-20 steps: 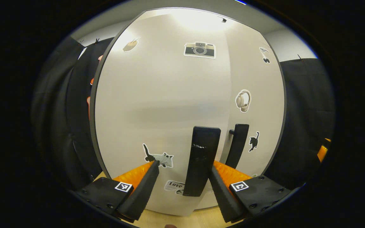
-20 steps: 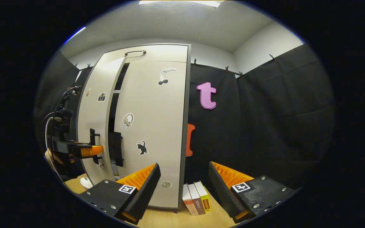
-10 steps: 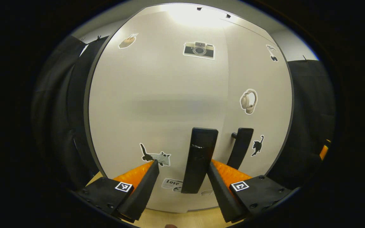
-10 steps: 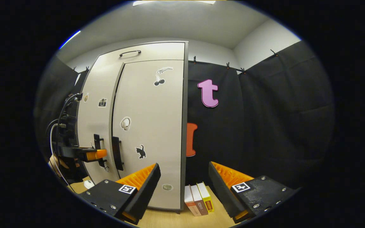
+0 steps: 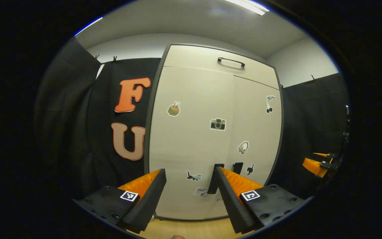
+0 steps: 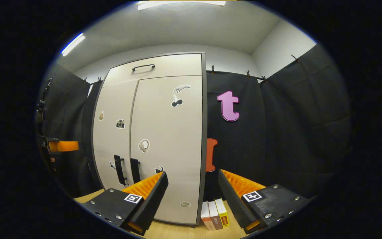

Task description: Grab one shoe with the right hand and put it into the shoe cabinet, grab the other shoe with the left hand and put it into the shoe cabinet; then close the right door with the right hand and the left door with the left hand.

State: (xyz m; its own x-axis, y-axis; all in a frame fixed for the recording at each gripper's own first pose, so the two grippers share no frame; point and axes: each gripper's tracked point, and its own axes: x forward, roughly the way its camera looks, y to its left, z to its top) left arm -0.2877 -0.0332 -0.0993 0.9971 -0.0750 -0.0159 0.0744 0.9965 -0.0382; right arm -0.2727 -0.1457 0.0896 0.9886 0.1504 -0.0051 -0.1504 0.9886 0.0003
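The pale shoe cabinet [image 5: 211,132] stands with both doors flush; no shoe is in sight. In the left gripper view its left door [image 5: 191,139] and right door [image 5: 255,132] meet at two dark handles [image 5: 237,167]. My left gripper [image 5: 190,189] is open and empty, held back from the doors. In the right gripper view the cabinet [image 6: 164,132] is at the left, its handles [image 6: 134,170] low down. My right gripper [image 6: 192,191] is open and empty, off the cabinet's right edge. The right gripper [image 5: 318,164] also appears far right in the left gripper view, and the left gripper [image 6: 61,146] far left in the right gripper view.
Three books [image 6: 215,214] stand on the wooden surface [image 6: 181,230] just right of the cabinet's foot. A top flap with a curved handle [image 6: 143,67] sits above the doors. Black cloth walls enclose both sides.
The left door went from slightly ajar to flush. My left gripper then drew well back from the handle, so the whole cabinet now shows. The right gripper barely moved.
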